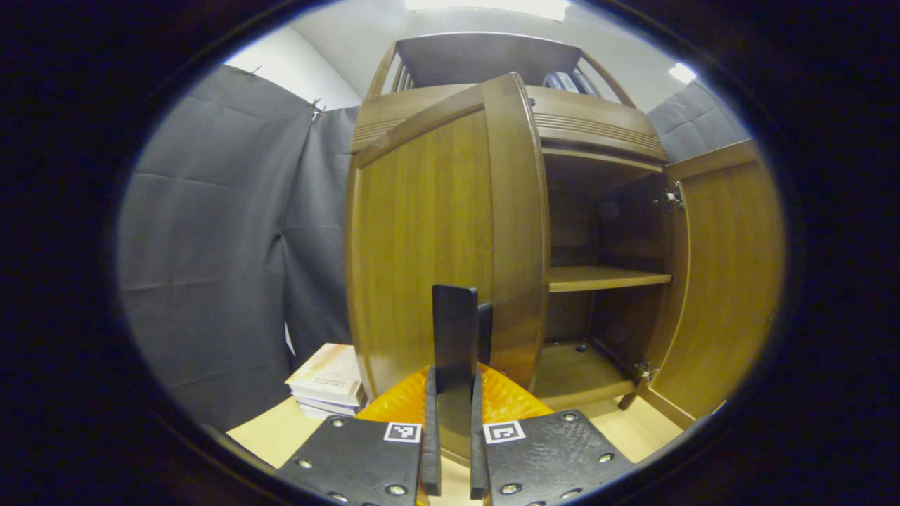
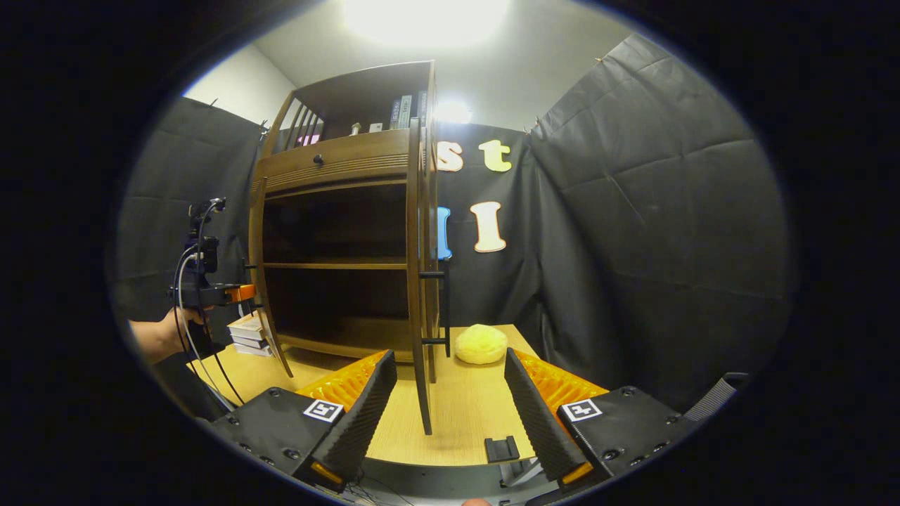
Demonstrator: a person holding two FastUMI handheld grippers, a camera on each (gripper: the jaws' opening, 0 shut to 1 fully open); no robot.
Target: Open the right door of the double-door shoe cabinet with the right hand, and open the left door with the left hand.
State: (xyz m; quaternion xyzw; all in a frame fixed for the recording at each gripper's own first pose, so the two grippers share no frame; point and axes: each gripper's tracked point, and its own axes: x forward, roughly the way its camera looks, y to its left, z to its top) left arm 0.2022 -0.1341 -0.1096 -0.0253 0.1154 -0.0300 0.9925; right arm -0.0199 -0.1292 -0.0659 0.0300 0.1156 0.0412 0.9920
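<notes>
A: Nearest, the left gripper (image 1: 453,393) has its fingers clamped on the left door's handle (image 1: 455,337).
B: And the left door (image 1: 450,232)?
A: Part open, swung toward the camera. That step is in hand; next it needs a wider pull along the hinge arc.
B: The right gripper (image 2: 450,400)?
A: Fingers apart, holding nothing, the right door (image 2: 420,281) edge-on between them and fully open.
B: Inside the cabinet (image 2: 337,169)?
A: Its shelf (image 1: 605,279) looks bare. Books (image 2: 408,111) stand on top, more books (image 1: 329,383) on the worktop (image 2: 464,407).
</notes>
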